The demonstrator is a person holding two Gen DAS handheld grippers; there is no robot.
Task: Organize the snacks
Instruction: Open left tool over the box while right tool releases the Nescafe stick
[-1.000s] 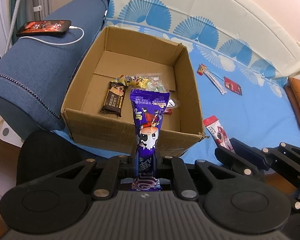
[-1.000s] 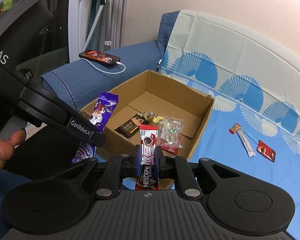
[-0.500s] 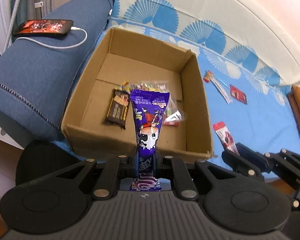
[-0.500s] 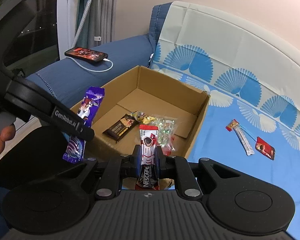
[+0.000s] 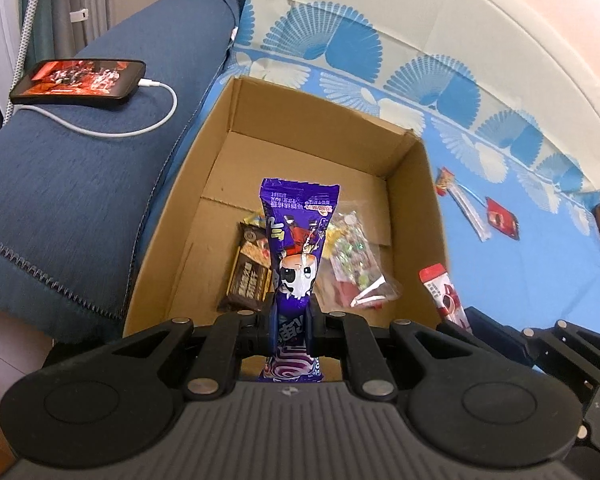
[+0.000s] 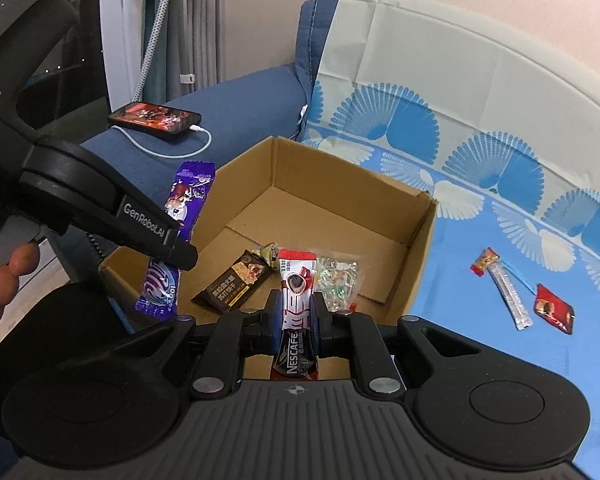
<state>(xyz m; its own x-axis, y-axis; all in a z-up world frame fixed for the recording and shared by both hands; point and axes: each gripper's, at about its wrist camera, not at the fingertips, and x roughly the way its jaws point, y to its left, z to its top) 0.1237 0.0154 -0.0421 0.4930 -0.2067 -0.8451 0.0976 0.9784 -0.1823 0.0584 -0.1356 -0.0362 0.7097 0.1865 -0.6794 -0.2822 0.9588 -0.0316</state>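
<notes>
Both claws hover at the near edge of the cardboard box [image 5: 416, 216]. The left claw [image 5: 291, 312] is clenched on a purple snack packet [image 5: 298, 232]; the right claw [image 6: 298, 312] grips a red coffee sachet [image 6: 296, 292]. Best carry each further past the near wall, over bare floor beyond the snacks lying ahead, before letting go.

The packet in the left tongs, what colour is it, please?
Purple packet, clearest in the left wrist view.
</notes>
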